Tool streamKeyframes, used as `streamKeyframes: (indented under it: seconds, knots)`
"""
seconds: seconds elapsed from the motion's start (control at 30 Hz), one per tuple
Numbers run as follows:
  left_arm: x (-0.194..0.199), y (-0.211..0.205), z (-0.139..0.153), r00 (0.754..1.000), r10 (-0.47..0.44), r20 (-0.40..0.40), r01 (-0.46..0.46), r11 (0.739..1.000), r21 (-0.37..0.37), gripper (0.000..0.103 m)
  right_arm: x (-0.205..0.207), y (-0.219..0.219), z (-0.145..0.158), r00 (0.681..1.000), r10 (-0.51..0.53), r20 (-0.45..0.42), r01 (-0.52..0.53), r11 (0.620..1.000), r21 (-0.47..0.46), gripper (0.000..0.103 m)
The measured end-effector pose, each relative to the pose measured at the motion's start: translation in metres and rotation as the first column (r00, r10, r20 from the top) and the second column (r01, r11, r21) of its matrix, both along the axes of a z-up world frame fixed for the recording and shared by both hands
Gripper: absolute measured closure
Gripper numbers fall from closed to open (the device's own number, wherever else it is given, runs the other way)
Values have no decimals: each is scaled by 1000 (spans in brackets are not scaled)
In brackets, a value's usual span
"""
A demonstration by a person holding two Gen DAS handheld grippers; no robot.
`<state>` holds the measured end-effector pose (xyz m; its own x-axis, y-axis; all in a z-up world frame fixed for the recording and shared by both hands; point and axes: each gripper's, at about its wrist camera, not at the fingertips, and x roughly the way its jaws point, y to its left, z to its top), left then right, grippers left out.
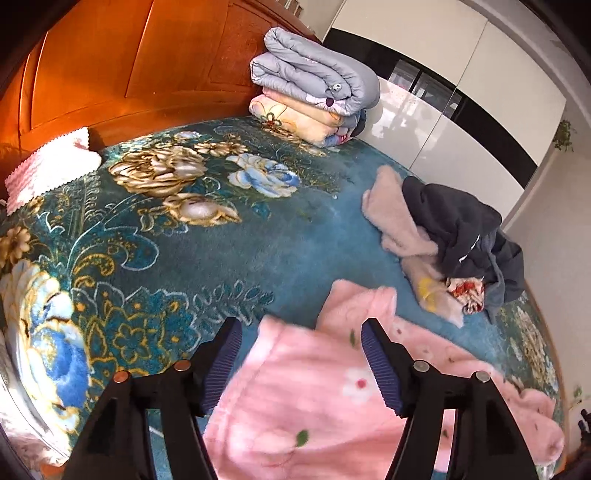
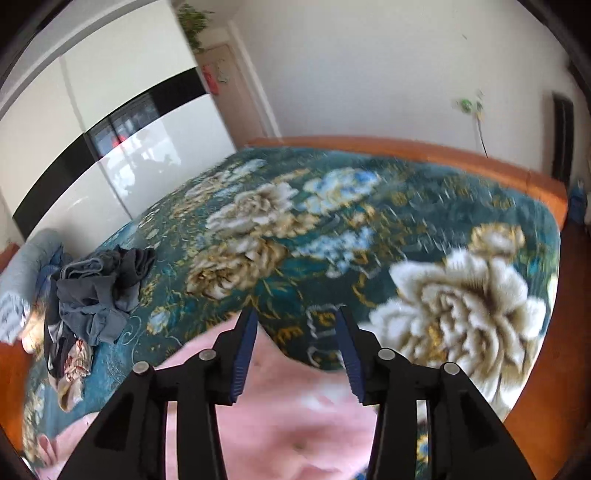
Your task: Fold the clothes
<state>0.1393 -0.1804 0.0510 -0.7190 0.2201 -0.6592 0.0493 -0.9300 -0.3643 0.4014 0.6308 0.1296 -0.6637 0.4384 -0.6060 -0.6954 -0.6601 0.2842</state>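
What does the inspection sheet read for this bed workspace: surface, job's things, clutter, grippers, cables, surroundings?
Surface: teal floral blanket covering the bed.
Job's things: pink fleece garment lying under both grippers; unfolded heap of dark clothes on a beige fleece piece.
Clutter: stack of folded quilts by the wooden headboard; pink textured cloth at the blanket's edge.
Grippers: left gripper open over the pink garment, fingers clear of it; right gripper open, nothing pinched.
Cables: a thin cord on the far wall, blurred.
Surroundings: glossy white wardrobe, hanging plant.
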Motion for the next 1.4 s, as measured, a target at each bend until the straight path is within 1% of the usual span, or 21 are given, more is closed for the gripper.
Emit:
streamKeyframes:
  seconds: [0.07, 0.17, 0.23, 0.37, 0.43, 0.5, 0.53, 0.63, 0.7, 0.73, 0.77, 0.8, 0.83, 0.87, 0.9, 0.97, 1.1, 1.23, 1.3, 1.37, 1.4]
  knots:
    - [-21, 20, 3, 999, -41, 21, 42, 999, -8, 24, -31, -13, 6, 993, 111, 31, -111, 994, -7, 48]
    - [-56, 58, -13, 989, -111, 100, 117, 992, -57, 24, -95, -33, -18, 945, 309, 104, -288, 941, -180, 46]
    - [-72, 75, -29, 979, -122, 161, 137, 987, -85, 24, -133, -49, -45, 916, 374, 148, -325, 904, -278, 46]
    - [-92, 94, -56, 959, -120, 259, 153, 982, -113, 24, -189, -67, -97, 904, 363, 227, -244, 872, -423, 46]
    - [-96, 97, -62, 953, -119, 279, 157, 980, -119, 24, -205, -68, -111, 913, 319, 254, -177, 872, -456, 46]
    - [-98, 97, -65, 951, -119, 286, 160, 979, -124, 24, -217, -69, -120, 919, 284, 272, -131, 874, -468, 45]
    - [-99, 97, -67, 950, -119, 290, 161, 979, -127, 24, -221, -69, -120, 921, 270, 281, -119, 881, -458, 41]
    - [-102, 98, -71, 947, -117, 300, 163, 978, -133, 24, -227, -72, -119, 914, 257, 315, -104, 897, -429, 41]
    - [-102, 97, -72, 945, -113, 307, 160, 978, -131, 26, -229, -72, -119, 899, 255, 356, -99, 910, -403, 46]
    - [-103, 98, -72, 945, -111, 308, 160, 977, -140, 26, -229, -72, -119, 891, 251, 379, -95, 918, -385, 62]
    - [-103, 100, -72, 945, -108, 308, 161, 975, -152, 36, -229, -73, -118, 882, 239, 405, -90, 931, -355, 81]
    - [-103, 101, -72, 946, -105, 307, 162, 973, -165, 56, -228, -72, -118, 880, 238, 410, -92, 935, -344, 89]
    - [-104, 101, -71, 947, -103, 304, 160, 973, -169, 66, -226, -72, -117, 880, 237, 411, -94, 937, -337, 95]
    - [-105, 99, -69, 949, -101, 299, 156, 973, -169, 83, -224, -69, -117, 887, 239, 395, -98, 933, -345, 98]
    - [-107, 97, -67, 951, -98, 294, 153, 974, -169, 90, -220, -67, -115, 897, 242, 371, -105, 930, -352, 99]
    - [-109, 93, -60, 957, -96, 273, 146, 974, -171, 92, -214, -63, -105, 923, 245, 295, -131, 924, -359, 100]
    - [-122, 84, -10, 984, -114, 134, 137, 974, -182, 93, -205, -45, -61, 969, 205, 141, -153, 938, -312, 101]
    - [-141, 74, 39, 995, -104, 1, 102, 976, -192, 94, -217, -30, -13, 987, 161, -7, -157, 949, -274, 103]
    - [-157, 69, 49, 996, -93, -14, 89, 976, -197, 94, -224, -29, 14, 992, 117, -52, -124, 979, -162, 103]
    - [-172, 62, 43, 996, -87, 13, 87, 984, -155, 94, -234, -24, 28, 993, 95, -63, -103, 987, -123, 103]
    - [-178, 58, 37, 996, -78, 33, 81, 987, -136, 93, -242, -22, 26, 994, 101, -48, -106, 985, -138, 103]
